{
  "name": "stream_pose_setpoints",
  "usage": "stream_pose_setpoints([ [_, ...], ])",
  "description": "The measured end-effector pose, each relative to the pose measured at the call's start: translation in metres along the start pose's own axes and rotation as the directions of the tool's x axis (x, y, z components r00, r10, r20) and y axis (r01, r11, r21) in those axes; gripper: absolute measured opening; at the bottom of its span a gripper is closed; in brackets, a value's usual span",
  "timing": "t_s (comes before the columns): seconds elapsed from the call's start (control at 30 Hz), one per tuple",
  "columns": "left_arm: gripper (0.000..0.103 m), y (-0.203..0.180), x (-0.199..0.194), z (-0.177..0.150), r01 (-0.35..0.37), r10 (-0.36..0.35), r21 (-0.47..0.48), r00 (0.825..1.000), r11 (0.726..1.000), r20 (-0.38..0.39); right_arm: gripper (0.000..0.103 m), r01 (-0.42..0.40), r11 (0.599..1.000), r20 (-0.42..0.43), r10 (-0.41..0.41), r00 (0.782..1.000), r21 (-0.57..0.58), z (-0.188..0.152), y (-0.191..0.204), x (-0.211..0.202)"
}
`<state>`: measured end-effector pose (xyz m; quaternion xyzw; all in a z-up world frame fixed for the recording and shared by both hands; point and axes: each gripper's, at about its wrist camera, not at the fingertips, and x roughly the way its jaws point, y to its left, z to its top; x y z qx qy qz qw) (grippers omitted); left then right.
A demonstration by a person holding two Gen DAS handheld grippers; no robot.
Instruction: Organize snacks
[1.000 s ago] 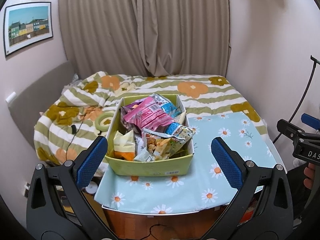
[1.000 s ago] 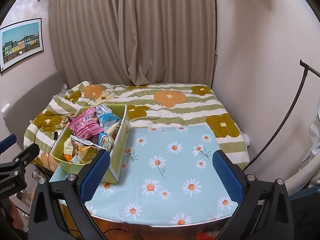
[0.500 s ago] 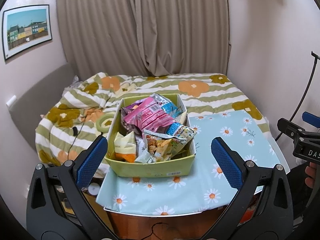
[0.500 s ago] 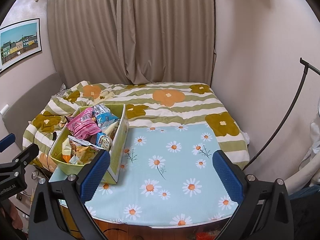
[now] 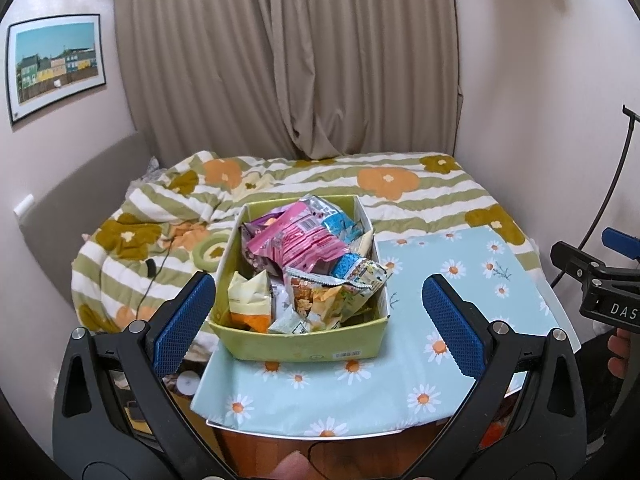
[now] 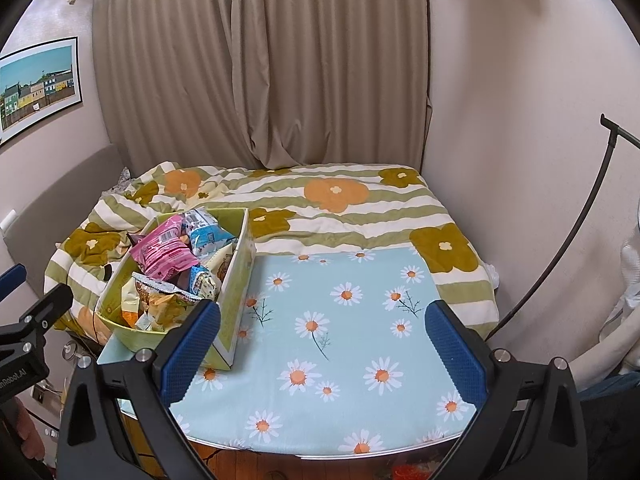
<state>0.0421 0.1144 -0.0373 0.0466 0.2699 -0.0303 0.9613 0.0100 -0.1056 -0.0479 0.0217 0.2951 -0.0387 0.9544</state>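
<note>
Table (image 6: 224,445) under daisy-print blue cloth (image 6: 352,320), yellow-green snack box (image 5: 304,344) at its left end

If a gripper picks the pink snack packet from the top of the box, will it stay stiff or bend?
The pink snack packet looks like thin crinkled film, so it probably bends. It seems puffy, likely light. Its glossy surface may slip.

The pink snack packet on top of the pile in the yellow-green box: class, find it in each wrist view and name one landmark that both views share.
Left wrist view: the pink snack packet lies just above centre, at the back of the yellow-green cardboard box.
Right wrist view: the packet sits left of centre, in the box at the table's left edge.
Shared landmark: the framed picture of coloured houses on the left wall.
</note>
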Motion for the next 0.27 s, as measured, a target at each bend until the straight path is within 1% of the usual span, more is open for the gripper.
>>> stream_pose_setpoints([
  [0.27,0.103,0.0002,0.0002,0.0007,0.005,-0.005,0.001,1.000,1.000,0.007,0.102,-0.001,1.000,-0.001,0.001,1.000,0.000,0.0007,-0.0008,0.0002],
])
